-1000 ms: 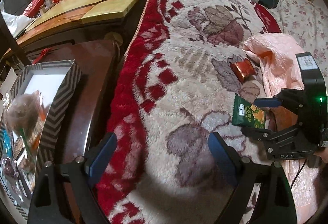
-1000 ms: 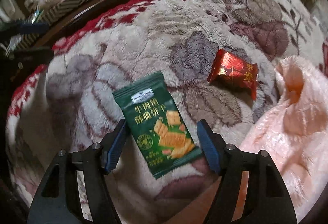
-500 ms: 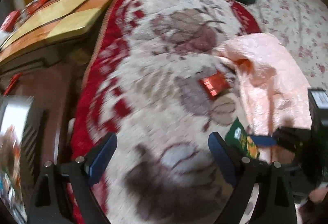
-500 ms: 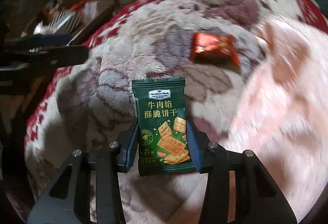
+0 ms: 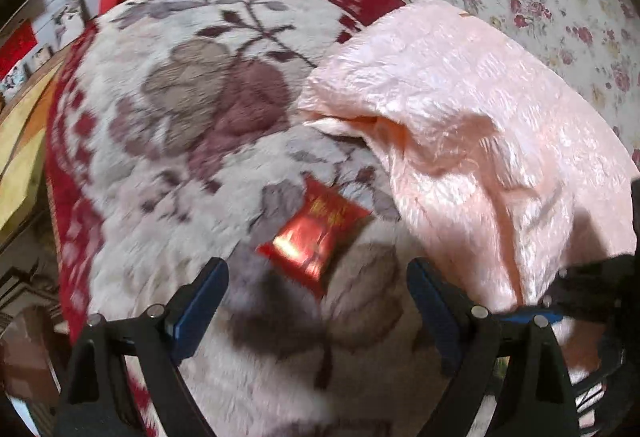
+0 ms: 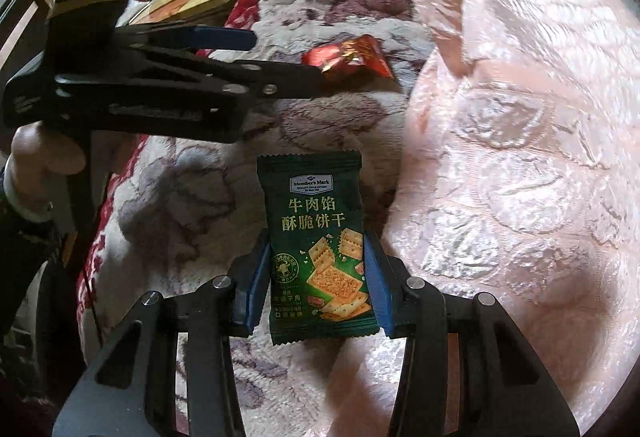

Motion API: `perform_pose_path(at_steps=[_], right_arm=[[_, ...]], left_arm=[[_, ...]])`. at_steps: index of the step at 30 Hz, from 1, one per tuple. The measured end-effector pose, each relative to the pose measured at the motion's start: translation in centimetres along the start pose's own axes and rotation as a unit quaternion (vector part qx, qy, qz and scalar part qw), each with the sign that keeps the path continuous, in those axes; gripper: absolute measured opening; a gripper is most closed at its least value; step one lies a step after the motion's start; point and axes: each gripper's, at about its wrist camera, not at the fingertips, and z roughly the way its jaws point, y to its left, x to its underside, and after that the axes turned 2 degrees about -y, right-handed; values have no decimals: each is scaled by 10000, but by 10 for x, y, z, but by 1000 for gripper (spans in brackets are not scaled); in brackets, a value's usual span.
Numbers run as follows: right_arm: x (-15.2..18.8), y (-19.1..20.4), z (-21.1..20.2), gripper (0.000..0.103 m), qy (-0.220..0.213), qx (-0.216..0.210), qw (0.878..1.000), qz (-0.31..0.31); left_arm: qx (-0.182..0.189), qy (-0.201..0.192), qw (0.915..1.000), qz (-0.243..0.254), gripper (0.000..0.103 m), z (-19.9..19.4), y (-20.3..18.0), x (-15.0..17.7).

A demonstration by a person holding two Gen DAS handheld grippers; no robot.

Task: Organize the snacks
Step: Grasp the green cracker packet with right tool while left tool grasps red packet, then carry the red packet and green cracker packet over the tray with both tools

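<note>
right gripper: clamps green cracker packet | red packet: on blanket

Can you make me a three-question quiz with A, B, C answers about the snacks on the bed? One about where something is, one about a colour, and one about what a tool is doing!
1. Where does the red snack packet lie?
A. On the flowery blanket, beside the pink quilt
B. On top of the pink quilt
C. Inside a box

2. What colour is the cracker packet in the right tool?
A. Blue
B. Yellow
C. Dark green

3. What is the left tool doing?
A. Squeezing the red packet
B. Open, with the red packet just ahead of its fingers
C. Holding the green packet

Answers:
1 A: the red packet rests on the blanket next to the quilt's edge.
2 C: the wrapper is dark green with crackers pictured on it.
3 B: its blue pads stand wide apart and touch nothing.
</note>
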Motion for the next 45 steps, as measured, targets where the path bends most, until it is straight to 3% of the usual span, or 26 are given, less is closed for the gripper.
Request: perform_pose_path(at_steps=[5,8,9,13,21,24,37,45], right_arm=[[-1,-3,6,43,23,-34,10000,63],[-2,-5,7,43,21,-60,9999,104],[-3,-5,7,43,17,-65,9999,112],[-4,-5,8,43,3,-37,9999,99],[-3,0,4,43,-55,27,10000,27],[-3,4,1,43,-93,36,9999,-23],[12,49,2,43,-367,138,9992,37],[22,73,-1,43,-412,169,9989,143]], left_arm=[[81,212,9997,53,91,28,-3,-15],[-92,324,9993,184,66,40,-6,-16],[-187,340,9990,202,52,43,-6,-17],[-128,189,9997,-2,41,41,-2,-16],[-346,-63,9987,-377,39,8,7,12],[-586,-144,9964,-588,39,-18,13,28],[-1523,-385,9784,-1344,39,-101,20,106],[-1687,-363,9689,-1772,39,-123,23,148]])
